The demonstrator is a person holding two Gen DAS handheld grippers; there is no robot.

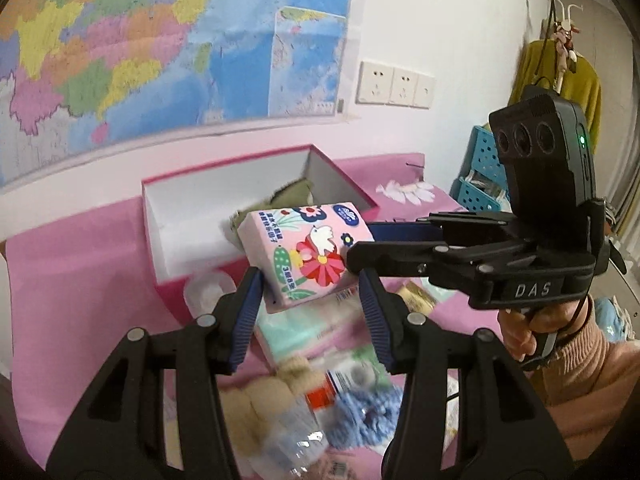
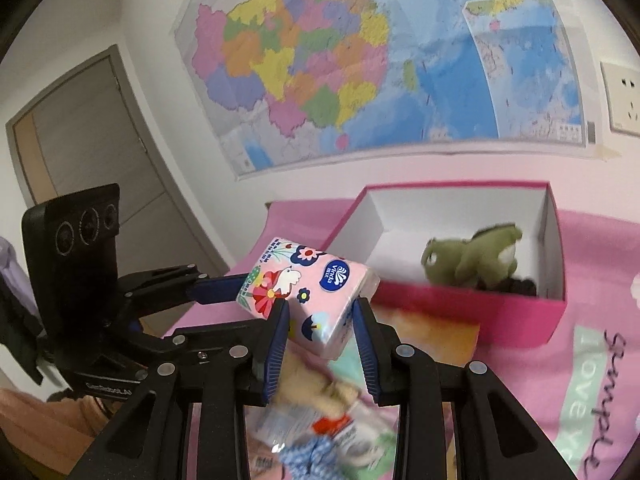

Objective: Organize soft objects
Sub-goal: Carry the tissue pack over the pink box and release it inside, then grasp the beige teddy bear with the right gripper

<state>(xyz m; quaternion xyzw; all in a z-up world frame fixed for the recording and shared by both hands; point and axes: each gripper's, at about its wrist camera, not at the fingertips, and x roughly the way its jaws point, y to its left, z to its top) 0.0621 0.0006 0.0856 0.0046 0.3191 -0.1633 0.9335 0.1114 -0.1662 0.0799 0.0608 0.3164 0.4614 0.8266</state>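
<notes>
A blurred heap of beige plush, blue yarn and crinkled plastic lies nearest on the pink cloth-covered table [image 2: 600,280]. Above it both claws, the left gripper [image 1: 310,312] and the right gripper [image 2: 320,320], clamp one pink floral tissue pack [image 1: 304,256], held tilted. Beyond sits one open pink cardboard box [image 2: 460,312] holding one green plush toy [image 2: 472,260]. A map [image 2: 360,60] covers the wall.

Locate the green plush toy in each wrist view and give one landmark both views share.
Left wrist view: the green plush toy sits just above centre, inside the pink box, mostly hidden behind the tissue pack.
Right wrist view: right of centre, in plain sight at the box's right end.
Shared landmark: the wall map above the box.
</notes>
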